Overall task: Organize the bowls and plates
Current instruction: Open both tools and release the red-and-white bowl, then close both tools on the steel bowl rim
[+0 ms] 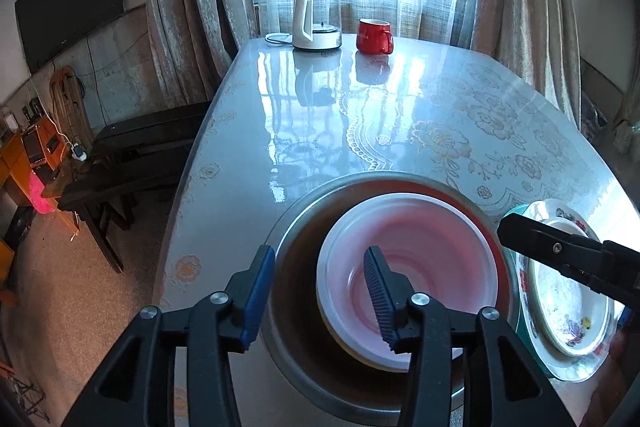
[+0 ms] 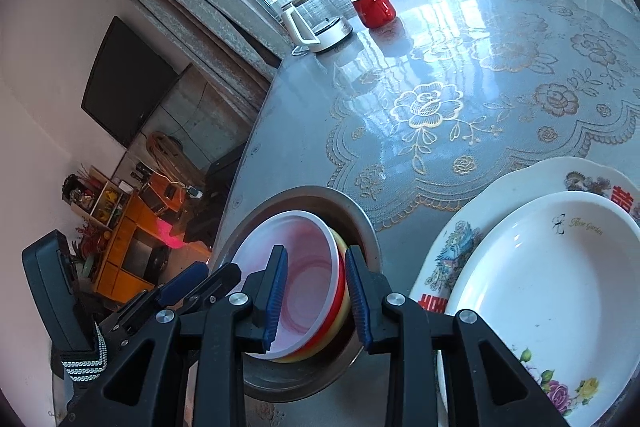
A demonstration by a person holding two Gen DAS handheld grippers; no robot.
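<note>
The white plate [image 2: 548, 279] reads "Rose Garden"; red characters on the platter [image 2: 480, 211] beneath are half covered. Left gripper [image 1: 320, 297] gapes, empty, astride the steel bowl's [image 1: 296, 227] rim; right gripper [image 2: 316, 299] stands narrowly parted, possibly gripping stacked bowl rims [image 2: 339, 291].

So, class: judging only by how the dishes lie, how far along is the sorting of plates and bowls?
Done: the pink bowl sits nested on colored bowls in the metal basin; a white plate lies on the floral plate. In hand: the right gripper straddles the bowls' rim; the left gripper is open, holding nothing. Left: only a red mug and kettle stand apart.
</note>
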